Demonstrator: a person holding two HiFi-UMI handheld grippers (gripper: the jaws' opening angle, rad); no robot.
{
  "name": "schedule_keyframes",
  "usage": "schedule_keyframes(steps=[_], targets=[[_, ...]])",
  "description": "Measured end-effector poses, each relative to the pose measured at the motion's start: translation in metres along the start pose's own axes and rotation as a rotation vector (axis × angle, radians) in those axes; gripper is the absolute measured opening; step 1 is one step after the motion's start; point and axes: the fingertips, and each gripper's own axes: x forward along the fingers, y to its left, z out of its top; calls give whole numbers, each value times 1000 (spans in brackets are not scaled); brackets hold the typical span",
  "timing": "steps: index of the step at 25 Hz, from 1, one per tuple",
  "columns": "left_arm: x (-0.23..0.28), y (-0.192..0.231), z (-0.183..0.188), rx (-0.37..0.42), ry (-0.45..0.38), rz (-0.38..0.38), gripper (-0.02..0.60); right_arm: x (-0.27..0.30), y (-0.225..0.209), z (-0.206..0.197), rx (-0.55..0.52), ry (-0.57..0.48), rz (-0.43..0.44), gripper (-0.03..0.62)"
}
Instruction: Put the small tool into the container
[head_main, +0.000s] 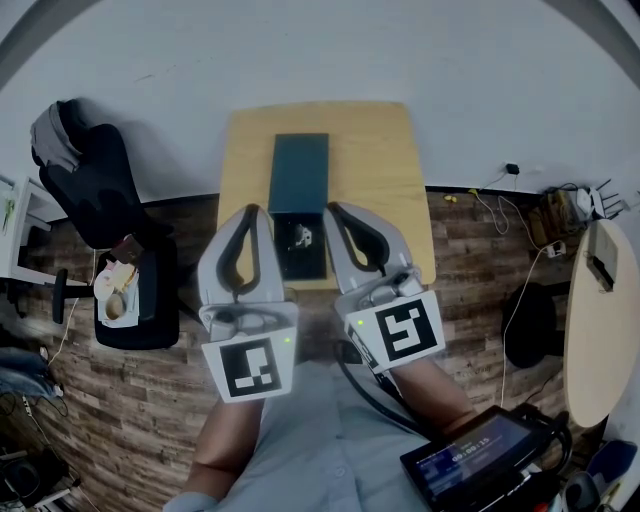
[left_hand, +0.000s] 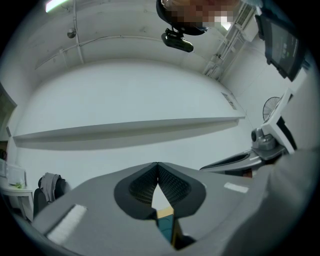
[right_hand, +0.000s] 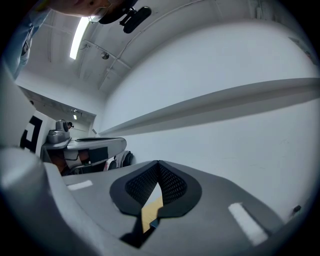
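We hold the left hand-held gripper (head_main: 251, 212) and the right hand-held gripper (head_main: 334, 209), each with jaws pressed together. Between them on the counter (head_main: 381, 165) sits the container (head_main: 298, 172), with the small tool (head_main: 302, 237) in its open near end.

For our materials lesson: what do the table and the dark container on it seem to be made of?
Table: probably wood or laminate, matt; pale tan, even top.
Container: perhaps plastic or painted metal; dark teal, smooth, straight-edged; cannot tell which.
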Motion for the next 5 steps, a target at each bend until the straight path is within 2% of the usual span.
schedule_keyframes(steps=[5], targets=[[1,5,-3,0,1,2,11,5,2,0,0,-3,-1,0]])
